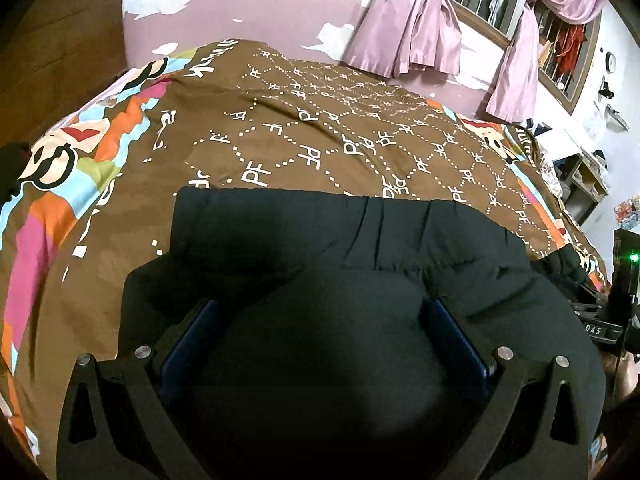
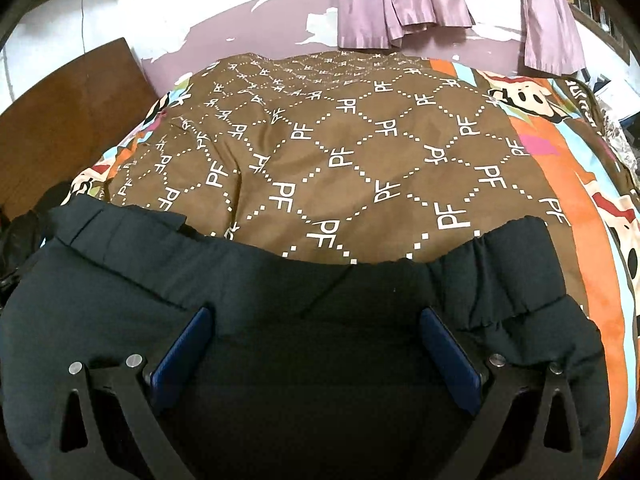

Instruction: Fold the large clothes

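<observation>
A bed (image 1: 360, 128) fills both views, covered by a brown quilt (image 2: 360, 152) printed with white "PF" diamonds and a bright cartoon border. Behind it runs a mauve wall (image 1: 248, 16) with peeling paint, and pink curtains (image 1: 416, 20) hang knotted at a barred window. A wooden board (image 2: 68, 120) stands at the bed's left. A black padded jacket (image 1: 328, 248) lies on the quilt's near side, its elastic hem toward the wall. The left gripper (image 1: 320, 320) is spread wide above the jacket, blue pads (image 1: 188, 340) apart, grasping nothing. The right gripper (image 2: 316, 328) is likewise spread wide over the black fabric, holding nothing.
</observation>
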`<action>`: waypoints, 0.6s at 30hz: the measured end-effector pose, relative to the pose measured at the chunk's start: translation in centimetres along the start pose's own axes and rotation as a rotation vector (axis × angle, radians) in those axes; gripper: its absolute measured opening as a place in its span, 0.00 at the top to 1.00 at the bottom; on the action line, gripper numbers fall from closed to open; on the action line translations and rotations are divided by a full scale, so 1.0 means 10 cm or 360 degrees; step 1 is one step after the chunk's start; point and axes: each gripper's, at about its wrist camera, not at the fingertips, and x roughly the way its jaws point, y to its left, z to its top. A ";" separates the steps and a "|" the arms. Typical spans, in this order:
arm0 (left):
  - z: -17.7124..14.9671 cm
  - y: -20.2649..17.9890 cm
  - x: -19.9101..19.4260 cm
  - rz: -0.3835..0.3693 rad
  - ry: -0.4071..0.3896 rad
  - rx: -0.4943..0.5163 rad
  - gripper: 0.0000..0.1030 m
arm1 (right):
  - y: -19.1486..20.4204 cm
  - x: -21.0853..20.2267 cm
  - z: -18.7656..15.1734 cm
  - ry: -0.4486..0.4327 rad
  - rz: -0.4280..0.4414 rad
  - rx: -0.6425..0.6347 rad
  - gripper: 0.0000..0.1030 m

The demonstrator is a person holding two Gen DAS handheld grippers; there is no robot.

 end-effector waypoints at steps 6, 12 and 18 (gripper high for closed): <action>-0.07 -0.02 -0.06 -0.0020 -0.0052 0.0008 0.01 | 0.06 -0.07 -0.11 -0.0136 -0.0061 -0.0024 0.00; -0.09 -0.03 -0.06 -0.0031 -0.0056 0.0000 0.01 | 0.06 -0.07 -0.11 -0.0138 -0.0060 -0.0025 0.00; -0.10 -0.03 -0.07 -0.0037 -0.0078 -0.0001 0.01 | 0.06 -0.09 -0.14 -0.0212 -0.0087 -0.0040 0.00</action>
